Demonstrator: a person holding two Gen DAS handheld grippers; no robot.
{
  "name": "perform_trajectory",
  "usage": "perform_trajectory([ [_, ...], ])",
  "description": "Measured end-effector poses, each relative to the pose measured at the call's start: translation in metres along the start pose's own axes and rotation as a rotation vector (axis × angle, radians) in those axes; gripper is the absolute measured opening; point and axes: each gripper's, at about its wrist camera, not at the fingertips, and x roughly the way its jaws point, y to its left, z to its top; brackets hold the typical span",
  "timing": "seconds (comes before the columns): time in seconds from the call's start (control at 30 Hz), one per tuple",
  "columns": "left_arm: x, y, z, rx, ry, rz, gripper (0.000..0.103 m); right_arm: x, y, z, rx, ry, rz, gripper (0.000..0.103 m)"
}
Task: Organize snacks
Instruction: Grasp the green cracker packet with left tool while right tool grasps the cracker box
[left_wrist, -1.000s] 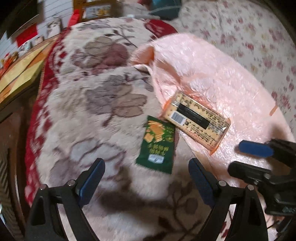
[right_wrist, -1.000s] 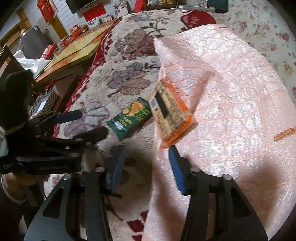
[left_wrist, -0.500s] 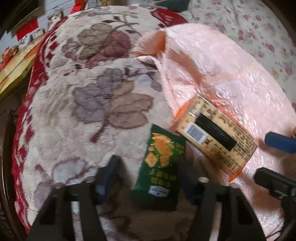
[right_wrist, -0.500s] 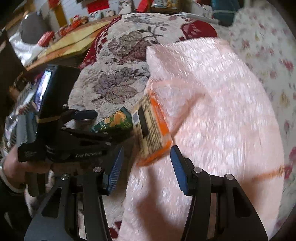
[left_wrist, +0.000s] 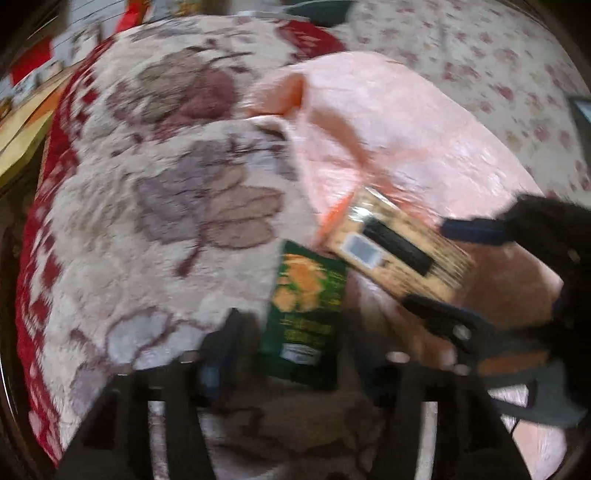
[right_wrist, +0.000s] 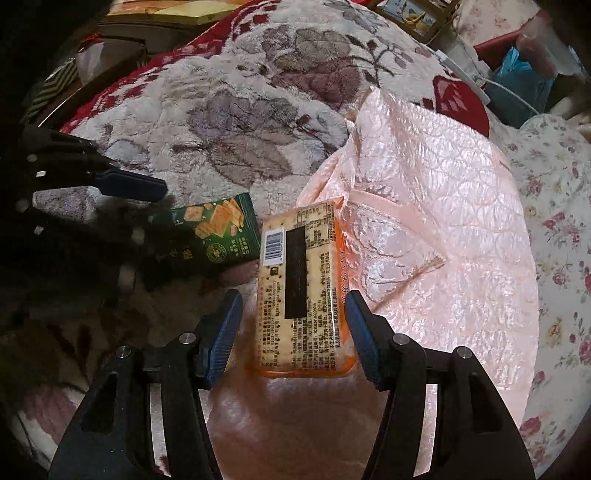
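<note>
We work over a plush floral blanket (right_wrist: 236, 122) with a red border, spread on what looks like a bed, with a pale pink crinkled plastic bag (right_wrist: 436, 192) lying across its right half and a flowered sheet beyond. Two snacks sit at the bag's mouth: a green cracker packet (right_wrist: 218, 232) on the blanket and an orange-edged cracker pack (right_wrist: 301, 291) just beside it, its far end touching the bag's opening. Our right gripper (right_wrist: 291, 328) straddles the orange-edged pack with jaws about half open, one pad on each long side; a gap shows at the left pad and we cannot tell whether the right pad touches, so nothing is gripped yet. Our left gripper (left_wrist: 291, 347) hovers over the green packet, whose lower end lies between its fingers; its jaws have just been opening slightly after closing in, and the blur hides whether the pads touch the foil. We judge both snacks light; the orange-edged pack seems a stiff tray under slippery film with brittle crackers inside, so we would pinch it gently across its long sides near the middle. The green pouch looks soft and crushable, best taken by its sealed end. The left view is smeared, the print is unreadable, and the bag's inside is hidden.
</note>
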Motion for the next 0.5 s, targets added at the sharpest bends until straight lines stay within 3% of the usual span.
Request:
perform_trajectory([
  [0.17, 0.013, -0.008, 0.005, 0.022, 0.042, -0.015, 0.069, 0.009, -0.007, -0.004, 0.002, 0.044, -0.013, 0.058],
  [0.4, 0.028, -0.020, 0.009, 0.113, 0.068, 0.033, 0.076, -0.002, -0.018, -0.013, 0.039, 0.026, 0.000, 0.058],
  [0.43, 0.029, -0.020, 0.010, 0.108, 0.068, 0.036, 0.075, -0.004, -0.019, -0.013, 0.043, 0.024, 0.002, 0.058],
  [0.5, 0.029, -0.016, 0.011, 0.089, 0.063, 0.058, 0.062, -0.006, -0.018, -0.013, 0.042, 0.016, 0.014, 0.058],
])
